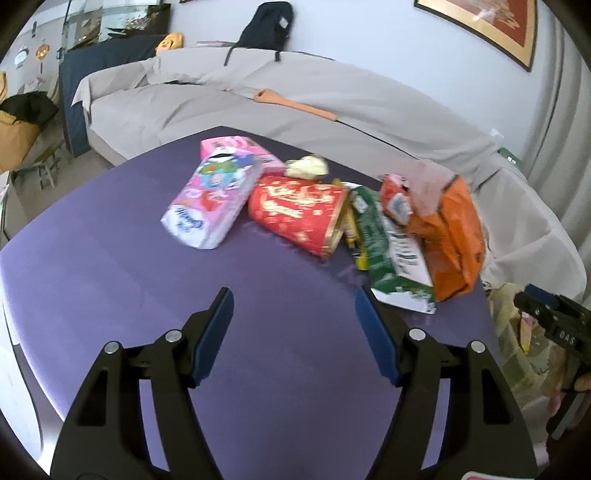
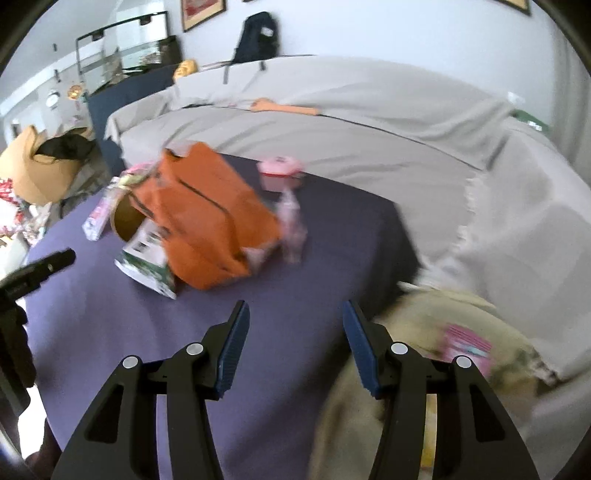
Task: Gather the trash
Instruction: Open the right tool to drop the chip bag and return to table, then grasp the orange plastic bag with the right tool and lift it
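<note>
Trash lies on a purple table (image 1: 110,280). In the left wrist view I see a pink tissue pack (image 1: 210,199), a red and gold tube (image 1: 299,214), a green and white carton (image 1: 391,254), an orange bag (image 1: 450,236) and a crumpled yellowish wad (image 1: 306,167). My left gripper (image 1: 294,297) is open and empty above bare table in front of the pile. My right gripper (image 2: 293,308) is open and empty over the table's right edge. The right wrist view shows the orange bag (image 2: 207,218), the carton (image 2: 147,262), a pink wrapper (image 2: 293,225) and a pink cup (image 2: 280,171).
A pale bag (image 2: 424,332) with pink packaging inside sits beside the table at the right. A sofa under a grey cover (image 1: 258,107) runs behind the table, with an orange scratcher (image 1: 295,105) on it. A dark backpack (image 1: 267,26) rests behind it.
</note>
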A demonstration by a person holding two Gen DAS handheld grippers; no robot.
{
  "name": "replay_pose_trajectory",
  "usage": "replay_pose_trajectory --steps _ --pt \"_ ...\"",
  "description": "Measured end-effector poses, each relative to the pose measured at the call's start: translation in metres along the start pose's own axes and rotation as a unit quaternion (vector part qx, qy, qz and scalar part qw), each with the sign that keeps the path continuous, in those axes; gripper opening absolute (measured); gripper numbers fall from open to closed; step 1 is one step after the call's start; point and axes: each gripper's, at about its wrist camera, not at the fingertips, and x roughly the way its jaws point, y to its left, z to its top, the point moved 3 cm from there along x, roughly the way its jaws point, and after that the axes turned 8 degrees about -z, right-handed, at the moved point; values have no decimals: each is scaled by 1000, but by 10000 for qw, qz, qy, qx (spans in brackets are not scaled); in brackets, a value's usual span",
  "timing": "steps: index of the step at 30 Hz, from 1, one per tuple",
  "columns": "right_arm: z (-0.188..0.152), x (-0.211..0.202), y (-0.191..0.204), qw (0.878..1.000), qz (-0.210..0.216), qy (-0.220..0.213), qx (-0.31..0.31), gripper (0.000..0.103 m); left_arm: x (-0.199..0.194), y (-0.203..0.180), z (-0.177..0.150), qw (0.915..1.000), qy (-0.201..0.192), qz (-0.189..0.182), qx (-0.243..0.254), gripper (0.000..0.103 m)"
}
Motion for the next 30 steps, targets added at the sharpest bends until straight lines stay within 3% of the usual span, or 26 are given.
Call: replay_pose_trajectory --steps 5,10,17,23,30 --pt "30 17 30 9988 433 -128 185 50 -2 21 -2 9999 9 28 -96 65" --pt "54 43 57 9985 517 54 160 50 -2 31 -1 9997 23 -88 -213 65" --pt "60 80 90 9974 629 340 50 50 1 29 1 9997 67 -182 -138 65" --pt "56 87 94 9960 811 381 -24 50 3 27 2 9997 115 -179 -106 66" --pt "46 78 102 9951 545 214 -791 26 3 27 1 9996 186 -180 -117 66"
